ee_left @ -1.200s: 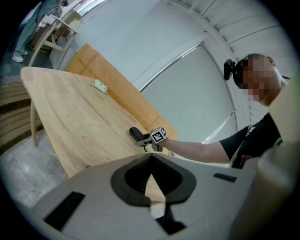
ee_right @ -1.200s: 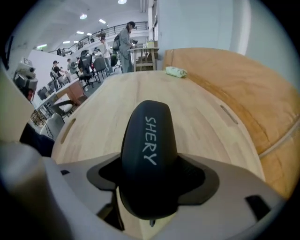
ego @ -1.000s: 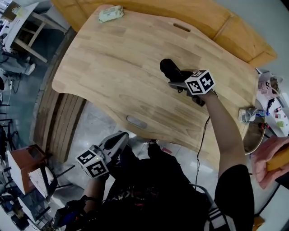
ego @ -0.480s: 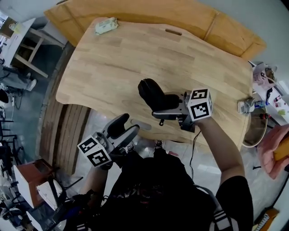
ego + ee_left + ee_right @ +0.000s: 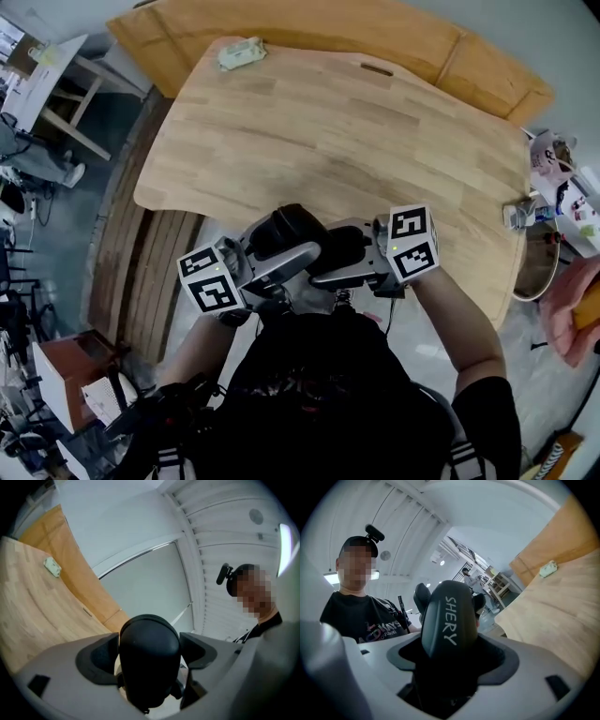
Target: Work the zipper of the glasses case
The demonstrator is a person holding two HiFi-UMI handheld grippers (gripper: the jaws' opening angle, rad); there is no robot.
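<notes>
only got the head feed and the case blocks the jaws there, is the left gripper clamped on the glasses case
Observer: No. The left gripper has its jaws opening. The rounded end of the glasses case sits between them with a gap on each side.
Operator: ok and the other side, is it held
Observer: Yes. The right gripper is shut on the case's other end, seen in the right gripper view.
Operator: any marking so i know which face is which
Observer: White lettering reading SHERY runs along the face turned toward the right gripper's camera.
</notes>
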